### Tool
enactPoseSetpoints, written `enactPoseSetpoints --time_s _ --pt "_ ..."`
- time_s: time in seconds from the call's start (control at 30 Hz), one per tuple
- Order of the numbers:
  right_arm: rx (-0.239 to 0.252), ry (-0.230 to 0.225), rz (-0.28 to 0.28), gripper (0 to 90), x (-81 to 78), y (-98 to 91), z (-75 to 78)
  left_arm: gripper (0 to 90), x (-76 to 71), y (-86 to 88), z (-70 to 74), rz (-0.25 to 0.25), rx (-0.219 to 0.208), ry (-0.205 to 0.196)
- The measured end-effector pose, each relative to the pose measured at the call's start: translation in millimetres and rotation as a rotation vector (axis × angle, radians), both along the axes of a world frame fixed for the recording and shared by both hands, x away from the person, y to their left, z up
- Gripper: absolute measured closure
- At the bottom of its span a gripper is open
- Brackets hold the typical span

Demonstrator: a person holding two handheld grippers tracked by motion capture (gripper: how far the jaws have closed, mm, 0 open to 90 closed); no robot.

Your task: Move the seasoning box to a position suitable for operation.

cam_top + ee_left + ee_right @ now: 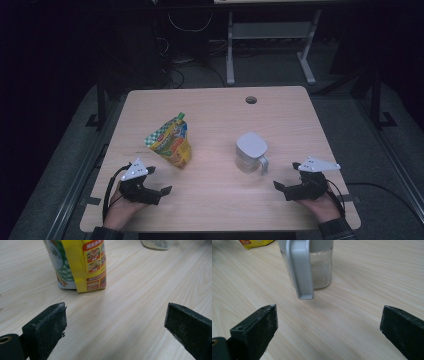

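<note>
My left tongs (161, 181) and right tongs (286, 176) rest on the near edge of the bench (280, 107), both released and grasping nothing. At eleven o'clock from the left tongs stands the yellow pouch (171, 142), near but apart. At eleven o'clock from the right tongs stands the jug (250, 152), its handle (300, 267) toward me. I think the tall pouch can tip if one jaw pushes it first.

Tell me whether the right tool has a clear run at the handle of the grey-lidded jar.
Probably yes. The right tool is open and empty, and the grey handle of the jar points toward it, with bare table between. The yellow pouch stands well off to the side.
</note>
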State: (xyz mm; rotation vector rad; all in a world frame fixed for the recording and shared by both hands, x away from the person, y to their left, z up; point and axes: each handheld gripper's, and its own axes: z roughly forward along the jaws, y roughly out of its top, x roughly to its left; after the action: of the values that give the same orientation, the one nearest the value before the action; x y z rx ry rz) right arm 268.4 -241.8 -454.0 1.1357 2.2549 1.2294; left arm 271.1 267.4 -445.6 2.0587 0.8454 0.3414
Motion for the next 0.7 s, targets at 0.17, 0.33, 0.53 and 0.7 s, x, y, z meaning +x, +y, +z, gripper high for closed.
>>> enactPoseSetpoints --time_s 0.17,0.33,0.53,0.7 --pt "0.017 0.001 -0.004 0.9 -1.8 -1.4 2.3 3.5 0.6 -2.2 0.0 0.0 -0.007 0.004" --pt "0.036 -0.002 -0.008 2.1 -3.4 -3.5 4.5 3.5 0.4 -2.2 1.1 0.005 -0.015 0.0" --pt "0.053 -0.023 -0.001 4.4 -2.4 -2.0 11.3 3.5 -0.7 -1.3 0.8 0.001 -0.019 -0.001" --pt "0.076 -0.04 0.027 7.3 3.3 5.9 20.9 3.5 -1.5 -2.8 -0.3 -0.004 -0.016 0.004"
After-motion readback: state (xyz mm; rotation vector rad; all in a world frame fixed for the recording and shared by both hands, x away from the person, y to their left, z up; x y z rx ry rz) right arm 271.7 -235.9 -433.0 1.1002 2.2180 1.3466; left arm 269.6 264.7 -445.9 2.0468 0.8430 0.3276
